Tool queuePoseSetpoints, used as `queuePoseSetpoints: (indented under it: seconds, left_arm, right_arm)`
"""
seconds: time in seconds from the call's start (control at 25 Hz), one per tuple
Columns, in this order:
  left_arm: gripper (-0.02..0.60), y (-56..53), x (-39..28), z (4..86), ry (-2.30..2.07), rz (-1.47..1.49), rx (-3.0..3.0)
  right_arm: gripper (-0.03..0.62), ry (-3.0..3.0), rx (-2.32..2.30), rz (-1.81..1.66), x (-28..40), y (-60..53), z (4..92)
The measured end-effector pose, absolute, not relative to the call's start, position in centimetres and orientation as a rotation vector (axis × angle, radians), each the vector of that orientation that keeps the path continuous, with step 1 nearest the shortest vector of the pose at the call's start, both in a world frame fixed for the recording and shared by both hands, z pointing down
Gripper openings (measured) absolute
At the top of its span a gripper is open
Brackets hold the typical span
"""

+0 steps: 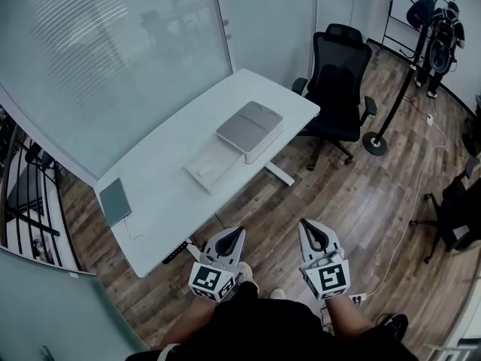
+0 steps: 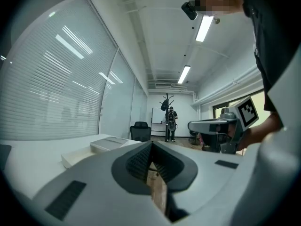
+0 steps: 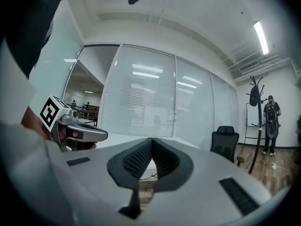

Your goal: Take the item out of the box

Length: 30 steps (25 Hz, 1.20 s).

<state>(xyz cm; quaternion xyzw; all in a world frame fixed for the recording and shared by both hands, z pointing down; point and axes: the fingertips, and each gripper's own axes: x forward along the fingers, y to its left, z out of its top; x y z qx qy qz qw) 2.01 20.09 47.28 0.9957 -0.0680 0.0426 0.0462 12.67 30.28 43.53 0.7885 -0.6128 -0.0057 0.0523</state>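
Left gripper [image 1: 234, 238]: jaws closed tip to tip, nothing between them; its own view shows only wooden floor [image 1: 361, 194] through the slot behind the pads. Right gripper [image 1: 310, 232]: jaws likewise closed and empty. Both are held low in front of the person's body, side by side but apart, over the floor and just off the near edge of the tabletop [image 1: 161, 190]. Neither touches anything.

Box [image 1: 250, 128]: grey, flat and rectangular, on the far half of the white tabletop near its right edge, well apart from both grippers. Its top looks closed, so no contents can be made out. A flat white panel [image 1: 210, 165] lies against the box's near side.

Dark tablet [image 1: 115, 200]: on the left end of the tabletop, clear of the box, with a thin cable running from it.

Surroundings: a glass partition [image 1: 113, 51] with blinds runs along the tabletop's far side. A black office chair [image 1: 338, 81] stands at the far end, and a coat stand [image 1: 373, 143] just beyond it on the floor.
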Motion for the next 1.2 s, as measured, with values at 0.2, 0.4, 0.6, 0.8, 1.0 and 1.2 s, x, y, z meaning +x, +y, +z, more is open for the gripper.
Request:
queuePoseSetpoints:
  seconds: [0.2, 0.4, 0.6, 0.8, 1.0, 1.2]
  left_arm:
    - [0.011, 15.4, 3.2, 46.9, -0.202, 0.128, 3.06]
    - [0.011, 10.5, 3.4, 47.1, -0.225, 0.126, 3.052]
    - [0.011, 6.3, 2.5, 47.5, -0.271, 0.126, 3.037]
    - [0.011, 2.6, 1.0, 47.5, -0.333, 0.119, 3.023]
    - [0.011, 0.0, -0.3, 47.9, -0.397, 0.111, 3.001]
    - [0.011, -1.9, -1.1, 47.8, -0.478, 0.098, 2.988]
  right_arm:
    - [0.006, -1.924, 2.365, -0.055, 12.4, 24.0, 42.9]
    - [0.005, -1.981, 2.323, -0.043, 11.8, 16.9, 43.1]
    - [0.006, -2.034, 2.25, 0.007, 11.7, 11.8, 43.6]
    - [0.006, -2.1, 2.192, 0.016, 10.5, 8.0, 43.4]
    - [0.006, -2.128, 2.199, -0.039, 10.0, 5.4, 42.0]
    - [0.006, -2.216, 2.149, 0.02, 10.1, 3.2, 42.5]
